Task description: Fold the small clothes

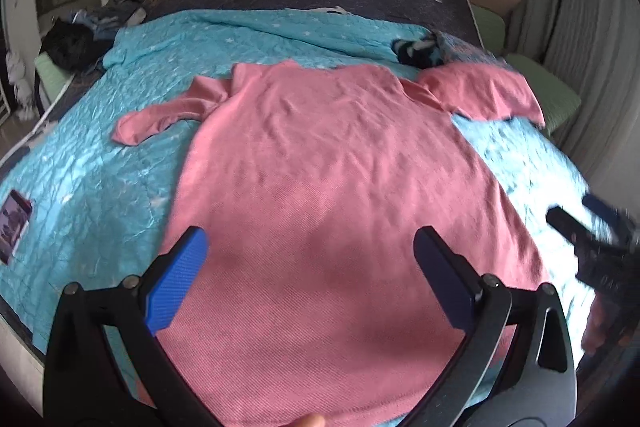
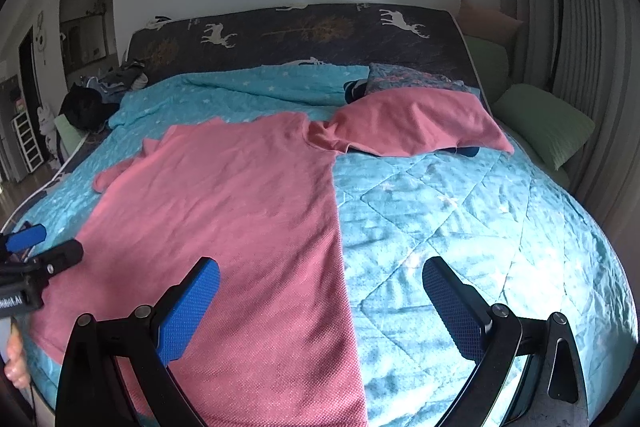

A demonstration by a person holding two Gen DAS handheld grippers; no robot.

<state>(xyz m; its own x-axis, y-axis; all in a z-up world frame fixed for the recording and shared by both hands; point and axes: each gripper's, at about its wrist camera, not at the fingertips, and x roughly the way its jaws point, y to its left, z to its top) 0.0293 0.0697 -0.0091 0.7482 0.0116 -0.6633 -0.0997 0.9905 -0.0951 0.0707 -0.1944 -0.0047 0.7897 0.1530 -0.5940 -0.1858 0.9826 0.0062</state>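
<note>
Pink knit fabric, a long-sleeved top (image 1: 328,163), lies spread flat with its hem toward the person on a turquoise quilted bedspread (image 2: 460,227) that covers the bed. Its left sleeve (image 1: 160,115) lies bent and rumpled on the quilt; its right sleeve (image 2: 412,123) is thrown out sideways and drapes over a dark patterned bundle (image 2: 408,77) near the head of the bed.

The left gripper (image 1: 310,279) hovers above the lower body of the top with its jaws spread wide and nothing between them. The right gripper (image 2: 320,303) hangs over the top's right side edge, one finger above the pink cloth and the other above bare quilt, jaws likewise released and empty.

Several things could spoil the fold from here, as I judge it. The right sleeve rests on the bundle, so pulling it across may drag that bundle along or leave a lump inside the fold. The crumpled left sleeve would fold in crooked unless smoothed first. The quilt is soft and creased, so a low pinch at the hem or side edge could catch the bedspread together with the knit. A one-sided lift would skew the whole top.
</note>
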